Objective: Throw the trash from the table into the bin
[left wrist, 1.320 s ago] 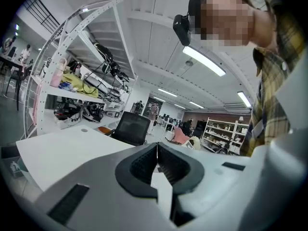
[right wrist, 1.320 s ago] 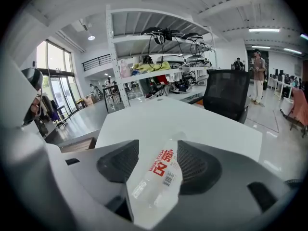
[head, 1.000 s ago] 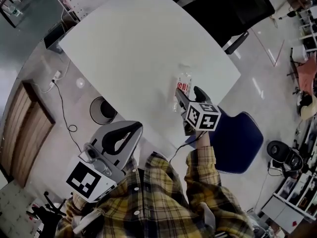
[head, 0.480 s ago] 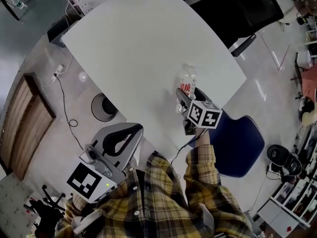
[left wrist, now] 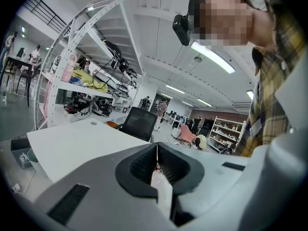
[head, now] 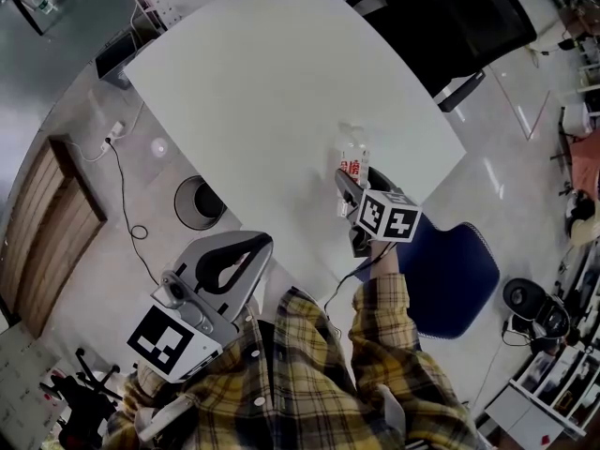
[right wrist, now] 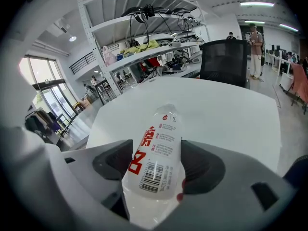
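Observation:
A clear plastic bottle (head: 352,160) with a red-lettered label lies out over the near right part of the white table (head: 253,92). My right gripper (head: 356,180) is shut on its lower end. In the right gripper view the bottle (right wrist: 156,148) fills the gap of the right gripper (right wrist: 156,166), both pads press its sides, and its neck points away from me. My left gripper (head: 246,248) hangs off the table's near edge by my shirt, shut with nothing in it; the left gripper (left wrist: 157,154) shows its pads meeting. A round dark bin (head: 195,204) stands on the floor to the table's left.
A black office chair (head: 441,17) stands at the table's far right and a blue chair (head: 452,268) just right of my right arm. A cable with a power strip (head: 114,137) runs over the floor near the bin. A wooden panel (head: 42,237) lies at the far left.
The head view has shifted slightly. The right gripper stays on the bottle in about the same place over the table. The left gripper has not moved.

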Demonstrator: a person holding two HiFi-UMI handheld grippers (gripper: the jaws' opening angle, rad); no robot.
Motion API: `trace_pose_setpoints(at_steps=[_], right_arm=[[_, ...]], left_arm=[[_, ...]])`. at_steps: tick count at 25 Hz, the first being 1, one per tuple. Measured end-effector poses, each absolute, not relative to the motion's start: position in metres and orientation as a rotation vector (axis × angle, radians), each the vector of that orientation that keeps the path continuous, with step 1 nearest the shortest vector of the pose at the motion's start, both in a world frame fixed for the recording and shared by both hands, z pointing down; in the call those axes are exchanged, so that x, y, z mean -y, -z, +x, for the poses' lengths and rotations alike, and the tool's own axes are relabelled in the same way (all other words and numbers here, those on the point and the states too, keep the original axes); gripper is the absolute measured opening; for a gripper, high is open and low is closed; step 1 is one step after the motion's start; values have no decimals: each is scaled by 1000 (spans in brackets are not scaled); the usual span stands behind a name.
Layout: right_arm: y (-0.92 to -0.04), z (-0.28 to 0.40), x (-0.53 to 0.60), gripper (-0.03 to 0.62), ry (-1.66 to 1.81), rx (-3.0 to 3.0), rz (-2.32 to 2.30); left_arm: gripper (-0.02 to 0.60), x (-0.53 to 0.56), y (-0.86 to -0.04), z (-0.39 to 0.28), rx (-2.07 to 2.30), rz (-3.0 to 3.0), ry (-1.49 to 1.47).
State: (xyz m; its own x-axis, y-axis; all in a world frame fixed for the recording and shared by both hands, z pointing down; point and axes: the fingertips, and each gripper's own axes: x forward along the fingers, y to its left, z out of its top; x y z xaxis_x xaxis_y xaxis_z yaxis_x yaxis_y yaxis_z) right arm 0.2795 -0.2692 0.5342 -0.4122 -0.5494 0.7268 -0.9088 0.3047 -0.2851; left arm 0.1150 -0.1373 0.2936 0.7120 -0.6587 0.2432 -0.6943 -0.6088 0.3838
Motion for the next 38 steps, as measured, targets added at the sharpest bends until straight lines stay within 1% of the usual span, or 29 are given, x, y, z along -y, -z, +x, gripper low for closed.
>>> trace_pose_setpoints(at_steps=[12,17,24,27,31,38], right_arm=[[-467,291,227,307,-985,2219,1350],[-434,295,195,307,-937,2293,1335],[-397,274,165,307,-885,2414,1249],[-396,254,158,307,-875,2433,1189],[-399,209,146,307,-904,2450,1117],[-406,93,129,307,-929,2480,977]], left_arm=[[11,111,-266,133,1028,2572,-53],[11,98,-262,145,1020,2595,-48],[11,90,-265,134,1096,2565,-42],[11,88,-266,113,1174,2530,-25],[11,82,-270,66,1243,2492,-11],[11,59,-273,-44,1369,2421,31]])
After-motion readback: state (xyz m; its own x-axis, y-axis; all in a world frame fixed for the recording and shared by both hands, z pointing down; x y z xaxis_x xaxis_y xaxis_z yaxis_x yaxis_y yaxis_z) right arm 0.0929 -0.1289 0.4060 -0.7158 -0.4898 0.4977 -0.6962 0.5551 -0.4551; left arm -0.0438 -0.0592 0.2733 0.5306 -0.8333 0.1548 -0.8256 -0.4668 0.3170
